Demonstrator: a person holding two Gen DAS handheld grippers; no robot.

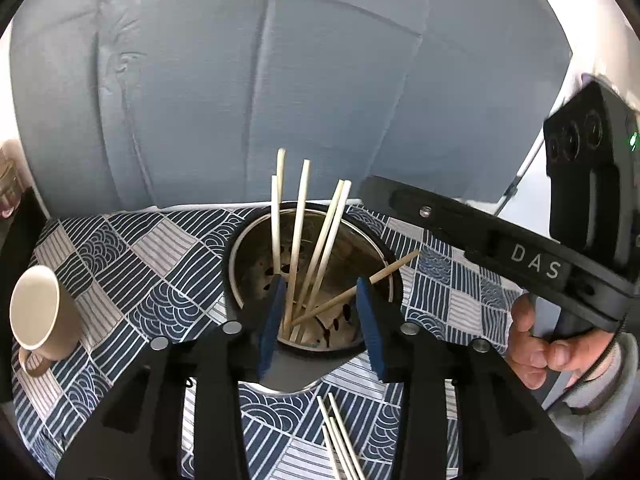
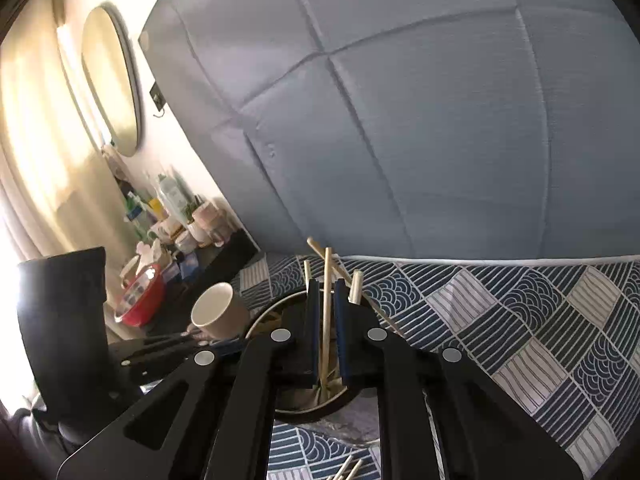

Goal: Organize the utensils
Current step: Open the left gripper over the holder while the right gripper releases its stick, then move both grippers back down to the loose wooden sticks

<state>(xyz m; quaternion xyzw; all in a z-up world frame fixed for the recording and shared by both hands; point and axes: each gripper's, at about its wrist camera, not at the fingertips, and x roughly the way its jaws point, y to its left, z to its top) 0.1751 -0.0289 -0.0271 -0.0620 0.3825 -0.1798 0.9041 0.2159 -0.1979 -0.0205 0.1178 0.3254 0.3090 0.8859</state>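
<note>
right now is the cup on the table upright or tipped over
Tipped over. The cup lies on its side on the patterned tablecloth, its open mouth facing sideways and its handle low against the cloth, left of the metal holder.

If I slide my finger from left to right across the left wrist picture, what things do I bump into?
Beige mug → metal utensil holder with chopsticks standing in it → the right gripper's black body → the person's hand holding it.

Pale chopsticks [image 1: 298, 236] lean inside metal holder [image 1: 248, 248].
</note>
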